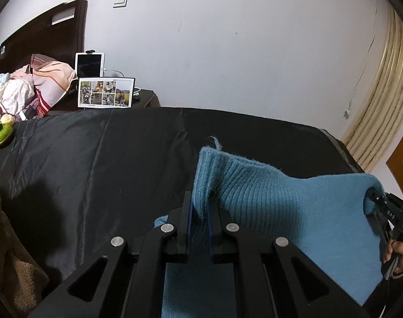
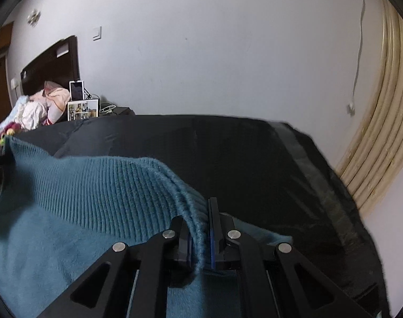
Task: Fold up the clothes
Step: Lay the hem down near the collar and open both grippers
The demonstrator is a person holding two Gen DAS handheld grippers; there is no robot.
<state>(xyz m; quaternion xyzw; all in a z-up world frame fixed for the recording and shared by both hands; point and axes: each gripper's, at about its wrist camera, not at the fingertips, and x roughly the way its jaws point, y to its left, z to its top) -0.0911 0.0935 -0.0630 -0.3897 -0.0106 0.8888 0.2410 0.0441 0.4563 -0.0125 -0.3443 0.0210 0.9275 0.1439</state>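
A blue knitted sweater (image 1: 275,201) with a ribbed hem is held up between both grippers above a black-covered bed (image 1: 101,159). My left gripper (image 1: 200,201) is shut on one ribbed corner, which sticks up past the fingers. In the right wrist view my right gripper (image 2: 200,212) is shut on the other end of the ribbed hem of the sweater (image 2: 77,198). The right gripper (image 1: 379,201) also shows at the far right of the left wrist view, with a hand (image 1: 400,254) behind it. The rest of the sweater hangs below, out of sight.
The black sheet (image 2: 241,153) covers the bed ahead. A pile of bedding and clothes (image 1: 37,84), a tablet (image 1: 89,65) and a photo frame (image 1: 106,92) lie at the far left. A green toy (image 1: 1,132) sits on the sheet. Cream curtains (image 2: 373,137) hang at right. Brown fabric (image 1: 8,259) lies lower left.
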